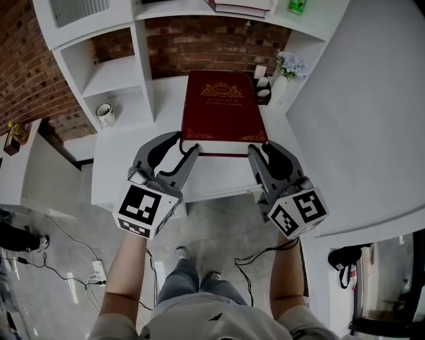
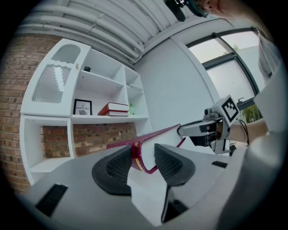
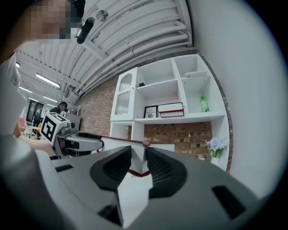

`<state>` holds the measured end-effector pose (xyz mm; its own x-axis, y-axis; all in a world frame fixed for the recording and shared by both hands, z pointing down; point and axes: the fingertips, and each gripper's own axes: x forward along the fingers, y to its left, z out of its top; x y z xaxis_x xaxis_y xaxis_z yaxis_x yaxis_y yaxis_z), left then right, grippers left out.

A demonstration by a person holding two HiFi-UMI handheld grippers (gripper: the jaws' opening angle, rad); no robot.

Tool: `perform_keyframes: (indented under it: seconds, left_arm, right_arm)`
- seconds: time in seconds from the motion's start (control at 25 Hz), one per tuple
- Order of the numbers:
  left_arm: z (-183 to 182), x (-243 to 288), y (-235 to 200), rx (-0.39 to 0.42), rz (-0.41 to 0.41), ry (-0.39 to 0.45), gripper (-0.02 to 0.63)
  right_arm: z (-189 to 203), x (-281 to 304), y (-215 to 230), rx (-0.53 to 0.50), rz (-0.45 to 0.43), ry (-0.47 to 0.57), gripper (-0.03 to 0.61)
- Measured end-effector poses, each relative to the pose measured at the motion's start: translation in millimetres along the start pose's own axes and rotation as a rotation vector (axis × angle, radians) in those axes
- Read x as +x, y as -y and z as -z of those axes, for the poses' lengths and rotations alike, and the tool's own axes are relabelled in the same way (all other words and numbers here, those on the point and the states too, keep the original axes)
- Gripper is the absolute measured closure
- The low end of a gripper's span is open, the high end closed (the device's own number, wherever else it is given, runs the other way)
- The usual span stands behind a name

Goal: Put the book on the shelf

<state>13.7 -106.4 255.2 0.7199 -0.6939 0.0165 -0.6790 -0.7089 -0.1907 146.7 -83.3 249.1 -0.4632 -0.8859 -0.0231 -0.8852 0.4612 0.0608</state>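
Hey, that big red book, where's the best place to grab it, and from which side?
Take the red book by its near edge, one near corner per tool, coming in level from the person's side. It is broad and flat, so two spaced grips should keep it from tipping, and its thickness fits between the jaws. The left tongs and right tongs are shut on those corners now.

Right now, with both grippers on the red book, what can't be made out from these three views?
- Head view: the gold title on the red book is too small to read.
- Head view: the stacked books and green bottle on the upper shelf are cut off by the top edge.
- Both gripper views: the book's cover shows edge-on only; the left gripper and right gripper hide its near corners.
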Motion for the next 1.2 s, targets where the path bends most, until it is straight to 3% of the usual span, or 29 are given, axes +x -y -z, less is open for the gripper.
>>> perform_keyframes:
  seconds: [0.64, 1.2]
  left_arm:
    - [-79.3, -13.2, 0.8, 0.009, -0.008, 0.091, 0.449]
    - [-128.4, -27.8, -32.1, 0.061, -0.035, 0.167, 0.451]
  right_arm:
    - [-75.8, -17.2, -0.1, 0.007, 0.005, 0.078, 0.462]
    - [-126.0, 3.7, -13.7, 0.006, -0.009, 0.152, 0.465]
